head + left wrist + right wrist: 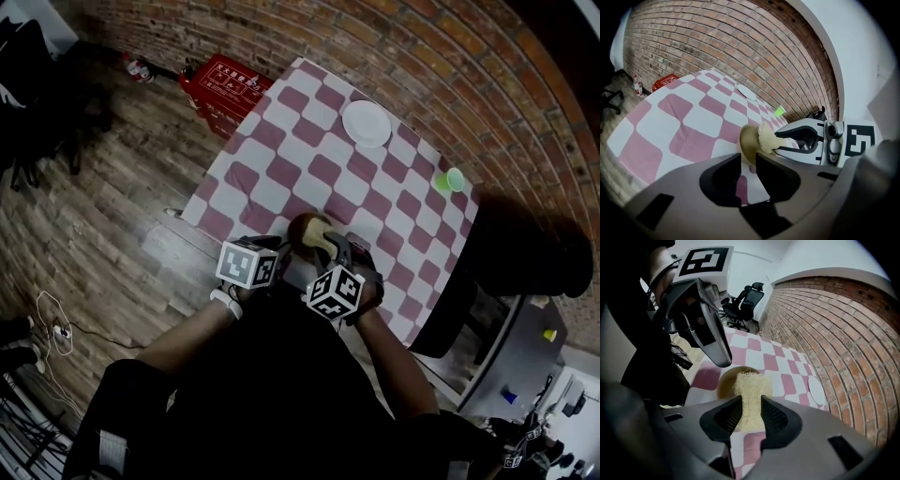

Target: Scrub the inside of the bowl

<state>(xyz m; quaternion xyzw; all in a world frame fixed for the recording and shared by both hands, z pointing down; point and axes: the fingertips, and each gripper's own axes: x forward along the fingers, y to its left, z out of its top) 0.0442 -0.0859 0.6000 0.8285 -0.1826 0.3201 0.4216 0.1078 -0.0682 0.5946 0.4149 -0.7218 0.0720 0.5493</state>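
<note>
Two pinches: left hand-held gripper [747, 161] clamps bowl [748, 139] rim; right hand-held gripper [750, 405] squeezes sponge [749, 384], apparently hiding bowl interior.

Red brick wall [422, 56], wood-plank floor [122, 187], table [281, 173] (pink-and-white checked cloth), black office chair [743, 301]

Tilted tan bowl [748, 143], pale scrubber [749, 392] inside

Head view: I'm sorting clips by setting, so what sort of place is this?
Probably an office or lab staged for kitchen chores: brick wall, table with checked cloth, office chair.
</note>
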